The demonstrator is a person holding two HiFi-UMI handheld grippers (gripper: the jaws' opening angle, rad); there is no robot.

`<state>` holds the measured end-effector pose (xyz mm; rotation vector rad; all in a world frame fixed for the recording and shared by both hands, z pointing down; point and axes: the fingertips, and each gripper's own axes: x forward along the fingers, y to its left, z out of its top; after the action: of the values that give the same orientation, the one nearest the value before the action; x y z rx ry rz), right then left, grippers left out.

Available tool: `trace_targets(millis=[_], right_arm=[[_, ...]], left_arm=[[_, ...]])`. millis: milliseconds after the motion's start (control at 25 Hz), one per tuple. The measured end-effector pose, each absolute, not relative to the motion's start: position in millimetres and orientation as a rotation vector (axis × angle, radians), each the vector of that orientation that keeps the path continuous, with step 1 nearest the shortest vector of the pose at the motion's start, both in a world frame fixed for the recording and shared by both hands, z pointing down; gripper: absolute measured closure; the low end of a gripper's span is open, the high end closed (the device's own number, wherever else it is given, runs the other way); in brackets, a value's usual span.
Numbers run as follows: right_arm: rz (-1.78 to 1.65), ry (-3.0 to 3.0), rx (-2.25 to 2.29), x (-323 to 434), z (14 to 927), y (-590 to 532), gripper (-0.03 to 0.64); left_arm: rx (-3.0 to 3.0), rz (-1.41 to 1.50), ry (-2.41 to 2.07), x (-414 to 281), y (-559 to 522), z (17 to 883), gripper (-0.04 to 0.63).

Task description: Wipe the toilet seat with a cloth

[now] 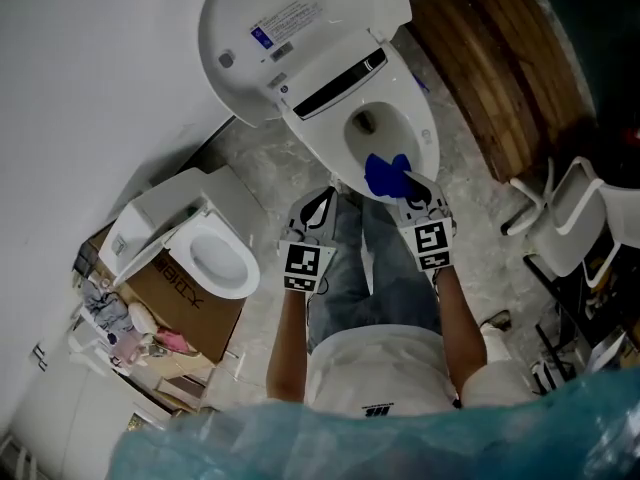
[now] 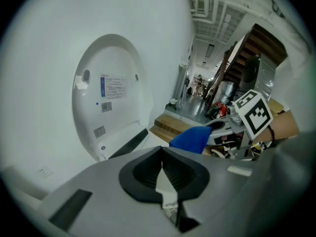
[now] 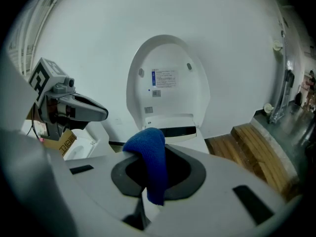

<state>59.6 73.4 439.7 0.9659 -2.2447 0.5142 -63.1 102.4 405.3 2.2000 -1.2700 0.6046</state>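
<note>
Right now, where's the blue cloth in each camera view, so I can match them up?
Head view: blue cloth sits just right of centre, at the toilet bowl's near rim.
Left gripper view: cloth just right of centre.
Right gripper view: cloth dead centre, pinched in the right claw.
Shared landmark: the raised toilet lid with its label.

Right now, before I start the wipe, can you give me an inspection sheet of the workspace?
Surface: pale stone-look floor.
Job's things: toilet seat, lid raised; blue cloth held at the seat's front edge.
Clutter: second toilet on a cardboard box.
Grippers: right gripper jaws shut on the cloth; left gripper jaws together, empty.
Cables: nothing seen.
Surroundings: white wall, wooden platform, white chairs.
</note>
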Motion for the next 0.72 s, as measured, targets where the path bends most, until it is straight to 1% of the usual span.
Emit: trace_targets(millis=[280, 720], right_arm=[[0.599, -2.128, 1.001, 43, 502, 62, 0.595], [0.661, -2.019, 1.044, 26, 579, 30, 0.595]], left_arm=[[2.178, 0.646, -1.223, -84, 93, 455, 0.584], [2.172, 0.646, -1.201, -100, 72, 510, 0.584]])
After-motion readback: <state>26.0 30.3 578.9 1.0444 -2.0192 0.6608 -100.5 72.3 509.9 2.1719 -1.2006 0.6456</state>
